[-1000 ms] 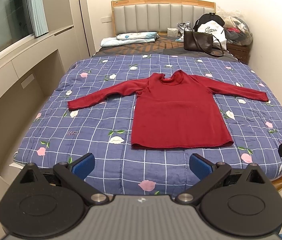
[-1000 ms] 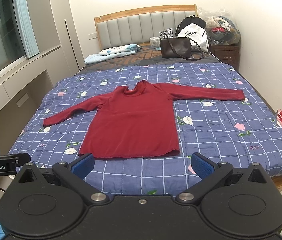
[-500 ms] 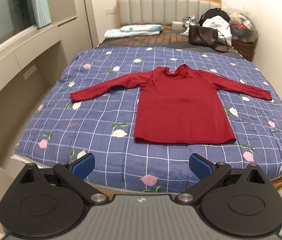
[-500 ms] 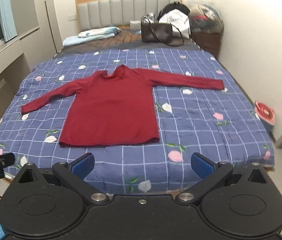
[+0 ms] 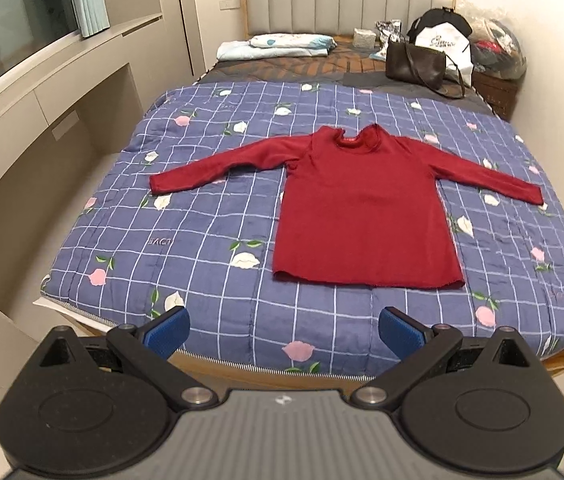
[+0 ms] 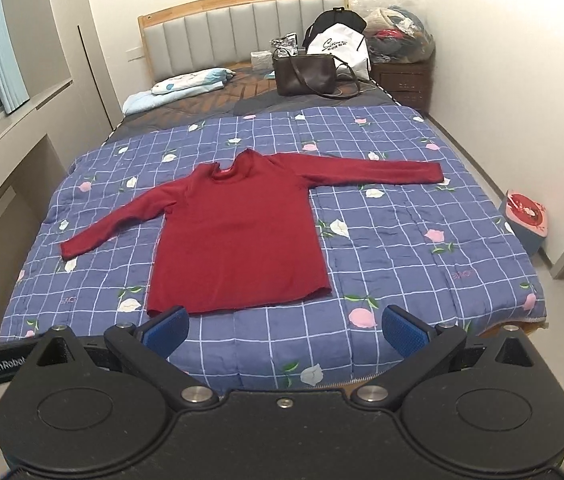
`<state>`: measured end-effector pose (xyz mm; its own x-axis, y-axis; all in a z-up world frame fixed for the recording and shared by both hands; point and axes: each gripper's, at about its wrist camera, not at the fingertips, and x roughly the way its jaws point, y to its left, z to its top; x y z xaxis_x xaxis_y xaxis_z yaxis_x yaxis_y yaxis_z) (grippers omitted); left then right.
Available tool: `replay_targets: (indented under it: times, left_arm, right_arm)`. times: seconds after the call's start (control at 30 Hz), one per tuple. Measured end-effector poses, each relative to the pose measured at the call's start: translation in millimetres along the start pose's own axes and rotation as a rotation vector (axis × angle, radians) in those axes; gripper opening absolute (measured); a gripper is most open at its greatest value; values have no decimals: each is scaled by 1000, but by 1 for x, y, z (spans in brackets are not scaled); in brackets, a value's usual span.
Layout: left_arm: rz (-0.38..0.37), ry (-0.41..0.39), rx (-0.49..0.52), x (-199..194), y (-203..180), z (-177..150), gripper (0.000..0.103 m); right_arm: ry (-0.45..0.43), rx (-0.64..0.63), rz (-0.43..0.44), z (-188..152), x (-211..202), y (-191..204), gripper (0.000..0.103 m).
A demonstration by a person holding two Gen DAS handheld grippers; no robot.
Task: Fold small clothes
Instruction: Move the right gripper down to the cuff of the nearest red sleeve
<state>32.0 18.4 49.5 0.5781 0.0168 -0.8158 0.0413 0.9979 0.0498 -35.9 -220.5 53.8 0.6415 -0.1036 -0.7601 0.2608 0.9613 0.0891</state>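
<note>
Both cameras have drawn back and risen since a second ago, so more of the bed shows. Unmoved, the red long-sleeved shirt [image 5: 365, 216] [image 6: 238, 240] lies flat on the blue checked quilt [image 5: 202, 240] [image 6: 401, 248], sleeves spread wide, hem toward the foot of the bed. Left gripper [image 5: 283, 328] and right gripper [image 6: 285, 328] hover short of the hem, jaws wide apart, empty. A brown handbag [image 6: 305, 76] sits by the headboard.

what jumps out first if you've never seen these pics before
A red long-sleeved top lies flat in the middle of the blue floral quilt, sleeves spread wide to both sides. Both grippers, left and right, hang open at the foot of the bed. A brown handbag sits near the headboard.
</note>
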Motion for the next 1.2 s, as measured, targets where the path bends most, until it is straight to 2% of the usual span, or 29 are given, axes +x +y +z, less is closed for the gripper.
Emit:
replay_targets:
  times: [0.47,0.73,1.0,1.2]
  left_arm:
    - [-4,9,23,8,-1,5,103]
    - [10,27,49,22,-14,21,103]
    - [38,68,60,60,-46,52,103]
    - [88,69,-7,101,-85,101,103]
  right_arm:
    - [19,33,-43,3,4,2,103]
    - [49,47,-45,12,19,-6,103]
    - [107,89,-28,40,66,-29,103]
    - [140,85,-5,87,129,-63,103]
